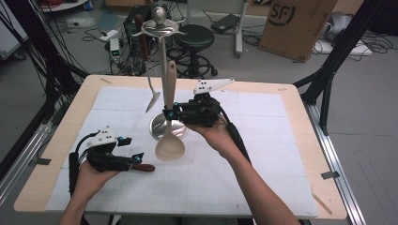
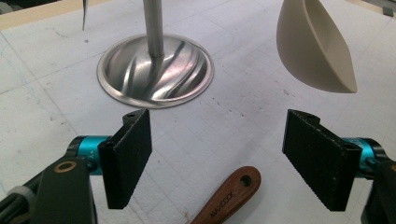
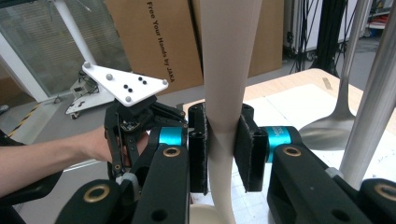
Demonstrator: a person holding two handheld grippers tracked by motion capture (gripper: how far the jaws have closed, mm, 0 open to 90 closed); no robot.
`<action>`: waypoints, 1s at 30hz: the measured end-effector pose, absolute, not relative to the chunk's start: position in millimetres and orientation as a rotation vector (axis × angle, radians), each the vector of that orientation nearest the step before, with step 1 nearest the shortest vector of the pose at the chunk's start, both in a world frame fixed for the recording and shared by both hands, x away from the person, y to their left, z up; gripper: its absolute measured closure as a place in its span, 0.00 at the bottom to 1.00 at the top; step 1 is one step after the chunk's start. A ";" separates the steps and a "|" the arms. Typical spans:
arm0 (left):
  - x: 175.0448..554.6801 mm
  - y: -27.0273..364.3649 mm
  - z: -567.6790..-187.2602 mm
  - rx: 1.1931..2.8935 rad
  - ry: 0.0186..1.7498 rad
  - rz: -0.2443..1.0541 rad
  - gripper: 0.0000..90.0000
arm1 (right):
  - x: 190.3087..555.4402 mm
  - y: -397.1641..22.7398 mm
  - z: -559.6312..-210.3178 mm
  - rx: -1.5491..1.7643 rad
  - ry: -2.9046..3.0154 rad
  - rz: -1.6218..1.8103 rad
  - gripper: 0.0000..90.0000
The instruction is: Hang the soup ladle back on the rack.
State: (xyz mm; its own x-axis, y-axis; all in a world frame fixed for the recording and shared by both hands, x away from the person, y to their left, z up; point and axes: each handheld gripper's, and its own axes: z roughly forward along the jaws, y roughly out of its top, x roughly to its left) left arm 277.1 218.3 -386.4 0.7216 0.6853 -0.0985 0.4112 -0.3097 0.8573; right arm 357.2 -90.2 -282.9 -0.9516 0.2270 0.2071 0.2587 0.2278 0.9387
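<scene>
A steel utensil stand rises from its round base at the middle of the table. From its left hook hangs a metal spatula with a dark wooden handle. My right gripper is shut on the handle of a cream spoon. It holds the spoon upright beside the pole, and the spoon's bowl hangs low over the mat. My left gripper stands open near the front left. A brown wooden handle lies on the mat below and between its pads, untouched; the rest of that utensil is hidden.
A white gridded mat covers the wooden table. Behind the table stand a black stool and a cardboard box, with cables on the floor. Black frame posts flank the table.
</scene>
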 end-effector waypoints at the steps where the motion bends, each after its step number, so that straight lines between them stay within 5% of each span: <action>1: 277.2 218.4 -386.3 1.946 0.844 0.351 0.27 | 357.6 -89.1 -282.1 -0.480 -2.439 -1.878 0.85; 30: 275.6 220.2 -385.9 1.948 0.844 0.360 0.27 | 375.6 -70.0 -248.0 -0.458 -2.492 -1.889 0.85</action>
